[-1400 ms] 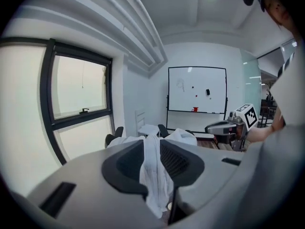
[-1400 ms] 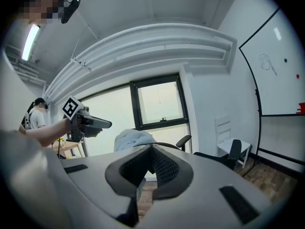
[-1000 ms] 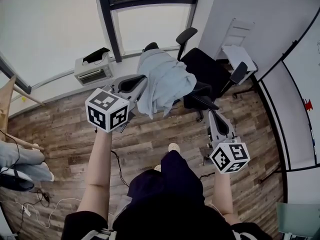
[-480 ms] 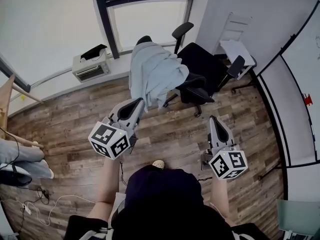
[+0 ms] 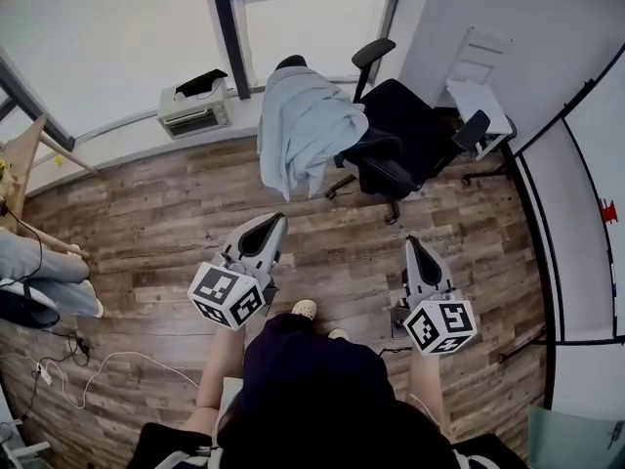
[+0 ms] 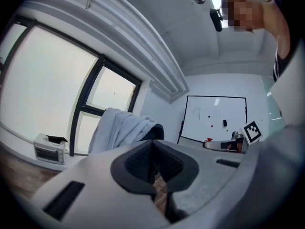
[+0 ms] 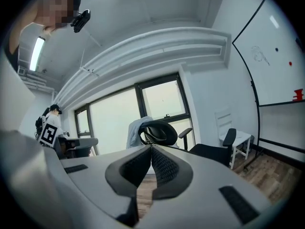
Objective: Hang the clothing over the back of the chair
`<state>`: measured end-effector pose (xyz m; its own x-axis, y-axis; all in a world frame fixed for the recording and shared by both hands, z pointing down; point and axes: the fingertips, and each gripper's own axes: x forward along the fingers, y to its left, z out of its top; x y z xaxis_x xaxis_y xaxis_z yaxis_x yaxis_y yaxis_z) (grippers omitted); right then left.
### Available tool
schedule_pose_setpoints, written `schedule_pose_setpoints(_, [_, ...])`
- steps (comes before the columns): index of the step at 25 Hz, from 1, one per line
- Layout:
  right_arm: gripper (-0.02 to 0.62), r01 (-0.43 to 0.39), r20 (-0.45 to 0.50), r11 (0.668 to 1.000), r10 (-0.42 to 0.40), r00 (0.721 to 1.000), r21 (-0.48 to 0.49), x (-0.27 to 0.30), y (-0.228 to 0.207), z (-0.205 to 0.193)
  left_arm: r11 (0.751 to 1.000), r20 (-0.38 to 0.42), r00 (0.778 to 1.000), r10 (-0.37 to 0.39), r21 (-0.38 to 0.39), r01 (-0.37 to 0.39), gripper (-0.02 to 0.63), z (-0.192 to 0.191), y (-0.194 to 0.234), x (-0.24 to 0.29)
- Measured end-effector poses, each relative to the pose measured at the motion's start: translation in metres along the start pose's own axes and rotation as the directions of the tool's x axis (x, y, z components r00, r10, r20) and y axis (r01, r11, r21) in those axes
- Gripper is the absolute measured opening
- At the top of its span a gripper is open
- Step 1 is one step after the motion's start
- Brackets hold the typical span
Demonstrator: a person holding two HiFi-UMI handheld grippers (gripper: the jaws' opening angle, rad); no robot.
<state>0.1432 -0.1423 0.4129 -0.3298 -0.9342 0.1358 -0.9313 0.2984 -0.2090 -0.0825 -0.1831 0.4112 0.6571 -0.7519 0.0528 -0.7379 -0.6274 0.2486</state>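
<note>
head view: clothing (image 5: 303, 125) over chair (image 5: 415, 130), well beyond left hand-held gripper (image 5: 268, 221).

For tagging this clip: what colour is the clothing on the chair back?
The clothing is plain pale blue-grey; the head view shows it best.

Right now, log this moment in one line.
clothing: draped over chair back | left gripper: shut, empty | right gripper: shut, empty | both apart from chair

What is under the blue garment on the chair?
The garment drapes over the chair's back. The headrest sticks out above it; the seat and an armrest show beside it. The backrest itself is almost wholly covered.
</note>
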Motion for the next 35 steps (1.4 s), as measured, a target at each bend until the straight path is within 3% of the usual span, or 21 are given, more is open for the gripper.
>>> schedule_pose_setpoints(7, [0.028, 0.002, 0.003, 1.0, -0.002, 1.0, -0.024, -0.014, -0.007, -0.002, 0.997, -0.002, 0.999, 0.041, 0.067, -0.041, 0.009, -0.01, -0.022, -0.018])
schedule_pose_setpoints(11, [0.028, -0.023, 0.001, 0.999, 0.023, 1.0, -0.023, -0.016, -0.001, -0.005, 0.993, -0.014, 0.999, 0.03, 0.117, -0.028, 0.009, -0.013, -0.033, -0.019])
schedule_pose_setpoints(35, [0.028, -0.073, -0.032, 0.997, 0.072, 0.997, -0.03, -0.009, 0.013, -0.006, 0.992, -0.055, 0.998, 0.008, 0.122, -0.001, 0.009, -0.018, -0.04, 0.0])
